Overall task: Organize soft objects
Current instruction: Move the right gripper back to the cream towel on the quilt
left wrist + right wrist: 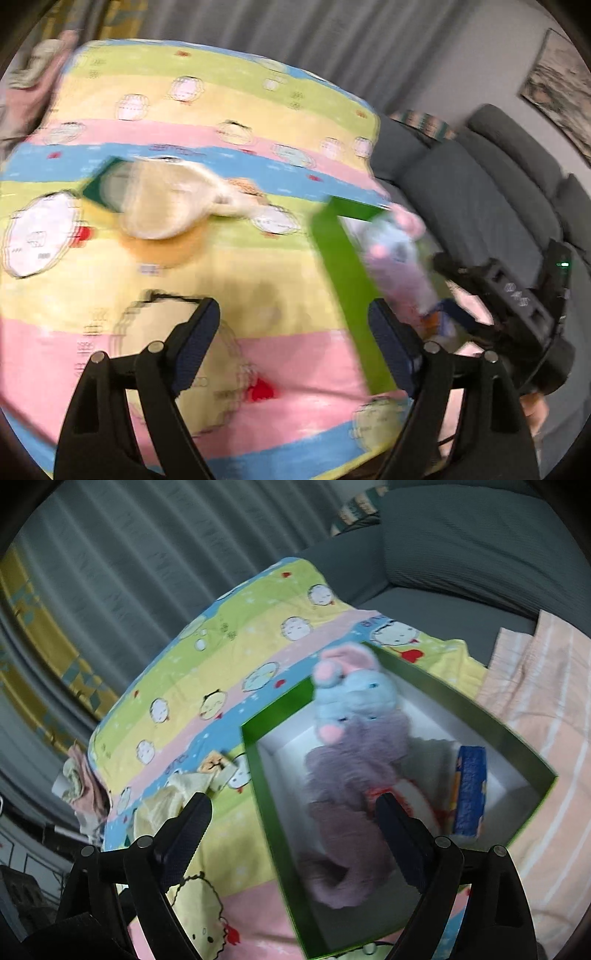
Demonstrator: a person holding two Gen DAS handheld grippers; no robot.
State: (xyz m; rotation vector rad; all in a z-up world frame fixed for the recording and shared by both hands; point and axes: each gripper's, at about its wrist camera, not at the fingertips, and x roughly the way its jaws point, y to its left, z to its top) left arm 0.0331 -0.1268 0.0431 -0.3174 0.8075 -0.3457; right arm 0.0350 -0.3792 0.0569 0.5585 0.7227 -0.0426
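Note:
A green box (258, 771) with a white inside lies on the striped cartoon bedsheet (177, 664). In it lies a plush toy (354, 738) with a pale blue head, pink ears and a purple fuzzy body, beside a blue item (471, 790). My right gripper (291, 812) hovers open over the box's near end, nothing between its fingers. In the left wrist view the green box (340, 266) and the plush toy (395, 258) sit at right, a cream soft object (166, 199) lies on a dark green box (96, 184), and my left gripper (295, 325) is open above bare sheet.
A grey sofa (480, 184) runs along the right, with a peach cloth (535, 701) on it. Grey curtains (129, 554) hang behind. Crumpled cloths (79, 782) lie at the bed's far left edge. The right hand-held gripper body (517, 306) shows in the left wrist view.

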